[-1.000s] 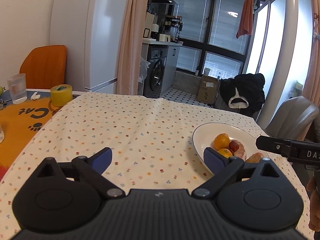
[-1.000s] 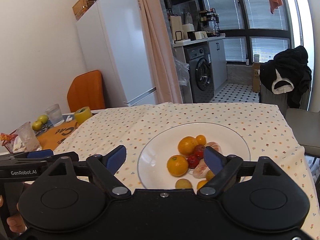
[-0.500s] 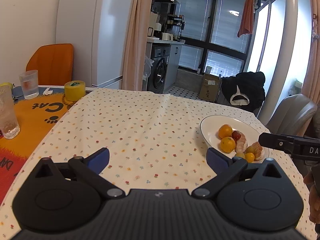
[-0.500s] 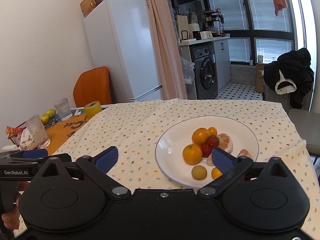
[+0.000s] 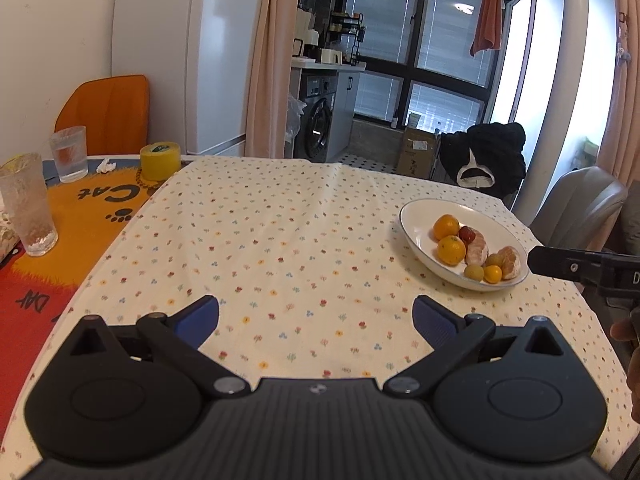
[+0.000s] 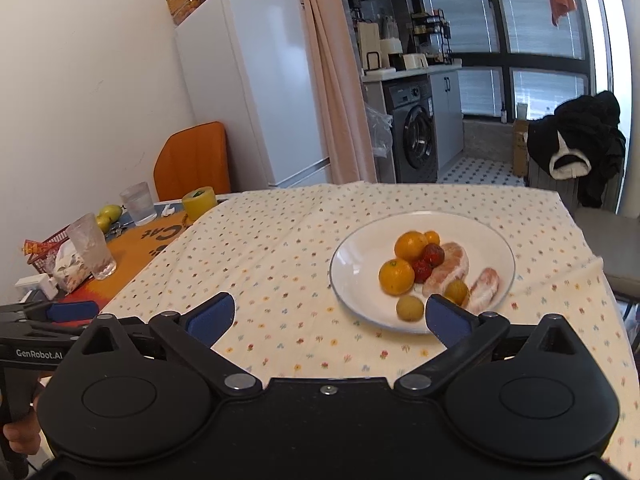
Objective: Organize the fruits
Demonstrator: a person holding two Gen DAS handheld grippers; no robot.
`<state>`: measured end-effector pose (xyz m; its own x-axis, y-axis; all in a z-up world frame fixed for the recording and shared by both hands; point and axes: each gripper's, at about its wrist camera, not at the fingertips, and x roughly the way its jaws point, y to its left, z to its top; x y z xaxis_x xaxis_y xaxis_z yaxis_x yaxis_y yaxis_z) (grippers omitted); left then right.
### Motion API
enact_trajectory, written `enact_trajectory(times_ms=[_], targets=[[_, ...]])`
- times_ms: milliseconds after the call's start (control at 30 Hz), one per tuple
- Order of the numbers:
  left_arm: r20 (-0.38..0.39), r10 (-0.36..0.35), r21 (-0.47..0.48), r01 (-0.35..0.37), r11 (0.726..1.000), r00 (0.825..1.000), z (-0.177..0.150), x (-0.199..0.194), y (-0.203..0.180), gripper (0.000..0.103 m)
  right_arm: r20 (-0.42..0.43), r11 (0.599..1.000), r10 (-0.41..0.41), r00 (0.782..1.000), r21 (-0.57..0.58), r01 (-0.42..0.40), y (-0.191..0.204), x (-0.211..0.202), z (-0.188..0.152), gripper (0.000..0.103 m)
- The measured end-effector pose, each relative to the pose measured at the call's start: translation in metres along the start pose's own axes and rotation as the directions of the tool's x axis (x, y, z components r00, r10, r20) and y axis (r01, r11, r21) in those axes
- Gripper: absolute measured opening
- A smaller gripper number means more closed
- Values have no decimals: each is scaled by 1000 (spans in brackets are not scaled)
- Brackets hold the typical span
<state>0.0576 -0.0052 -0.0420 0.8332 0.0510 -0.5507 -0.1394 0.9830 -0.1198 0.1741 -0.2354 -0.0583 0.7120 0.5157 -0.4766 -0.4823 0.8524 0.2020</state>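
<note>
A white plate (image 6: 360, 248) (image 5: 416, 216) on the flowered tablecloth holds oranges (image 6: 396, 276) (image 5: 451, 250), red strawberries (image 6: 434, 255), peeled citrus segments (image 6: 448, 268) and small yellow-green fruits (image 6: 409, 307). My right gripper (image 6: 328, 318) is open above the cloth, just short of the plate's near rim, with nothing between its fingers. My left gripper (image 5: 316, 320) is open over bare cloth, left of the plate and apart from it. The right gripper's black body (image 5: 580, 266) shows at the right edge of the left wrist view.
On the orange cat mat (image 5: 52, 216) stand two glasses (image 5: 28, 204) (image 5: 69, 154) and a yellow tape roll (image 5: 159, 161). Green pears (image 6: 107, 213) and a red basket (image 6: 44, 246) sit at the far left. An orange chair (image 6: 192, 162) and a grey chair (image 5: 580, 200) flank the table.
Both grippers have pulled back from the plate and risen; the plate now lies farther ahead in both views. More of the mat and glasses has come into view. The jaws stayed open.
</note>
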Motion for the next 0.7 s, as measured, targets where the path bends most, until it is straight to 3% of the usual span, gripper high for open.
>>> enact_trajectory(times_ms=[300,700], targets=[[1,8,-10,-8,1000,1000,-7,-21,-2,102,-16,999,-7,1000,-31,7,12,-27,-9,103],[-25,16,50,-15,999,1000,-15,-45,-12,102,-37,996,3,999,-92,-6,32,-51,-19,103]])
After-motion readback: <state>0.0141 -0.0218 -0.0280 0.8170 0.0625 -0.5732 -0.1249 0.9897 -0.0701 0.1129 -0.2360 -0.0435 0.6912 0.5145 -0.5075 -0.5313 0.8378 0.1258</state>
